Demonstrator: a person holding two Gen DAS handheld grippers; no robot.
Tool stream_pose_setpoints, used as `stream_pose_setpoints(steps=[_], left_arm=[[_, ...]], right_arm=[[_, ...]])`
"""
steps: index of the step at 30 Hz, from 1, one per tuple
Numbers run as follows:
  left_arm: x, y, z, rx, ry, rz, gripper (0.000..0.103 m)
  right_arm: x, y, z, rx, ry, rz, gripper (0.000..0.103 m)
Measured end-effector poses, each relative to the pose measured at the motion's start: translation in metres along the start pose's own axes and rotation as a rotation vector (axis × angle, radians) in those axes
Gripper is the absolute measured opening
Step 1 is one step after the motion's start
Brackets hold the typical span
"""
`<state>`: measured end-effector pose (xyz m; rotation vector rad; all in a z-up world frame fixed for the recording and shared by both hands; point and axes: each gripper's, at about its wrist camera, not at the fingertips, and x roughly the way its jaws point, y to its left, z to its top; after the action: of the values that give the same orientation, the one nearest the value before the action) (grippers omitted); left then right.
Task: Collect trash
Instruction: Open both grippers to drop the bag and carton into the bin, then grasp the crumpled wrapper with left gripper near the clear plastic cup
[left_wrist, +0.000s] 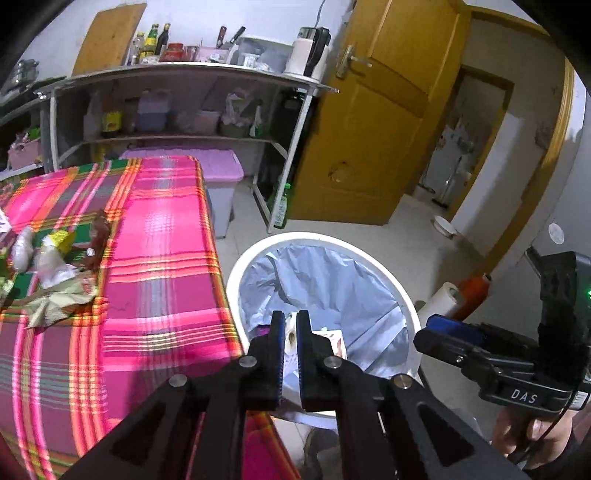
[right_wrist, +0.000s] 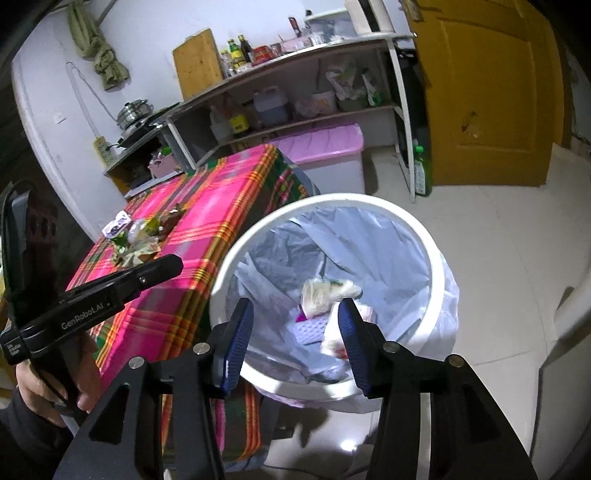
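Black gripper (right_wrist: 293, 339), blue-padded fingers (right_wrist: 238, 341), silver screws

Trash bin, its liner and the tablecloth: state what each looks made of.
Trash bin: likely rigid white plastic, with a smooth, slightly glossy rim. Liner: thin plastic film, translucent pale blue and crinkled. Tablecloth: woven fabric by its look, matte pink-green plaid draping over the edge.

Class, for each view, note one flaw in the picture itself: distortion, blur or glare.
Left wrist view: fisheye bends the shelf unit into an arc; the trash pile on the tablecloth looks smeared. Right wrist view: dark vignette at the corners; glare on the floor tiles.
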<state>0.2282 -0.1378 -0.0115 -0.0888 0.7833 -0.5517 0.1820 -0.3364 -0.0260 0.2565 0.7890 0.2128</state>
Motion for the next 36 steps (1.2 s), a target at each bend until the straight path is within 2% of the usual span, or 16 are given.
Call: stream_pose_setpoints(steps=[7,16,29,36], left_arm=[[-0.043,0.007,-0.005,0.004,-0.076,0.047,0.005],[-0.092,0.025,-0.024,-0.019,-0.125,0.122,0.005],[-0.126,0.061,-0.045,-0.076,-0.146,0.201,0.005],[-0.135,0.08,-0.042,-0.103,-0.153,0.247,0.007]], right_arm=[[-0.019,0.03,0.001,-0.061,-0.047,0.03,0.049],[-0.021,0.072,-0.003,-0.146,-0.045,0.071,0.049],[-0.006,0.111,-0.007,-0.22,-0.011,0.156,0.049],[0.005,0.128,-0.002,-0.255,0.007,0.173,0.049]])
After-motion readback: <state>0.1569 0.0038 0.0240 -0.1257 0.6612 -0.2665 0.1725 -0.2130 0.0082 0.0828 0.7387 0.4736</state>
